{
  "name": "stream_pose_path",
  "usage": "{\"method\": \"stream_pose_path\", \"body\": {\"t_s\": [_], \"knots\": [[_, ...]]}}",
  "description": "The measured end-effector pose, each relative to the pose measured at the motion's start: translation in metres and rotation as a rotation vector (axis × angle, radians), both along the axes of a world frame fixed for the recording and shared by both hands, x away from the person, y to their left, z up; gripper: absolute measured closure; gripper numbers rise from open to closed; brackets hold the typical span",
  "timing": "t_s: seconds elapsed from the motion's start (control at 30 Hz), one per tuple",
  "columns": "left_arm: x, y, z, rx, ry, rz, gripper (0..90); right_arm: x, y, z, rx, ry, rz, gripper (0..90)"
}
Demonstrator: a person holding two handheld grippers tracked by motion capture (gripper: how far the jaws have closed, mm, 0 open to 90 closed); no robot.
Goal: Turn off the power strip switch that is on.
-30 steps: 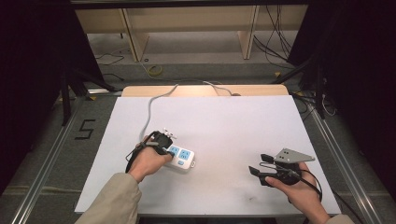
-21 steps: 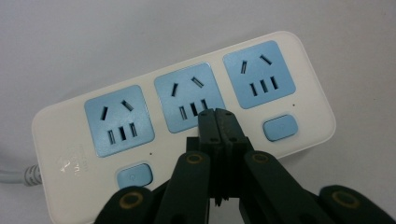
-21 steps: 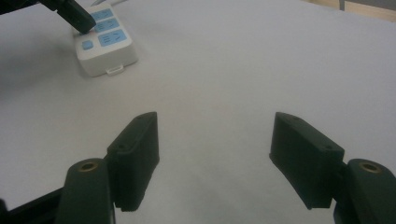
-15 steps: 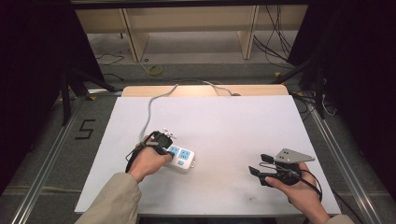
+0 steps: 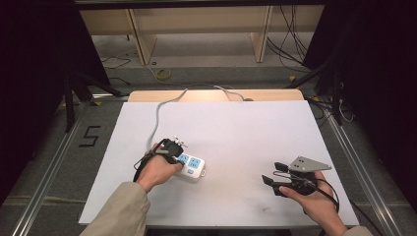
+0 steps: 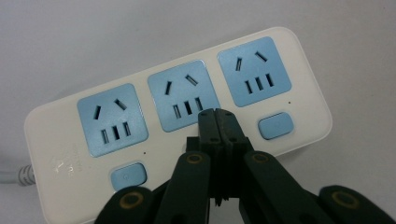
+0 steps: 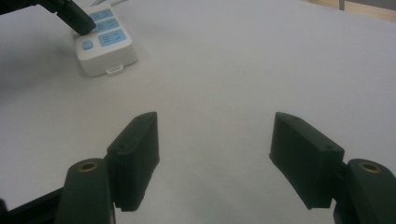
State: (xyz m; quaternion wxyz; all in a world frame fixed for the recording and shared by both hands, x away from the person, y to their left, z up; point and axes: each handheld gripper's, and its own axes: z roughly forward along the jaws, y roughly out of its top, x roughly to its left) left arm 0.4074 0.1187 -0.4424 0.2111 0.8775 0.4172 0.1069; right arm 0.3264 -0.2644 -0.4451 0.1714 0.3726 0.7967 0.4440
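white power strip (image 5: 191, 165) lies left of centre on the table (image 5: 236, 128) from above under the left gripper (image 5: 173, 147), whose view shows jaws pressed together over the middle socket (image 6: 183, 94), while the right gripper (image 7: 215, 158), jaws wide, sees the strip at ten o'clock.

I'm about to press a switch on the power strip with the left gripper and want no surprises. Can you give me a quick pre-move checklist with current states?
1. Left gripper closed to a single tip for pressing: ok, its black fingers are together.
2. Tip over the white three-socket power strip with blue faces: ok, near the middle socket.
3. Tip lined up with a blue rounded switch button: not ok, it sits between two buttons.
4. Tip touching the strip: cannot tell.
5. Right gripper out of the way: ok, open over bare white table surface, apart from the strip.
6. Grey cord free of both hands: ok, it runs off the far edge.
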Motion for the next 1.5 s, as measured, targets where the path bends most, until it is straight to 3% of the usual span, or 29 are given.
{"method": "stream_pose_path", "body": {"t_s": [0.2, 1.03, 1.5], "knots": [[0.0008, 0.0021, -0.0003, -0.025, 0.010, 0.014, 90.0, 0.0000, 0.0001, 0.0001, 0.000, 0.001, 0.000, 32.8], [0.0024, 0.0043, -0.0004, -0.046, 0.022, 0.015, 90.0, 0.0005, -0.0010, 0.0003, 0.001, 0.000, -0.002, 32.8], [0.0018, 0.0036, 0.0002, -0.032, 0.019, 0.008, 90.0, 0.0005, -0.0009, 0.0006, 0.002, -0.003, 0.001, 32.8]]}}
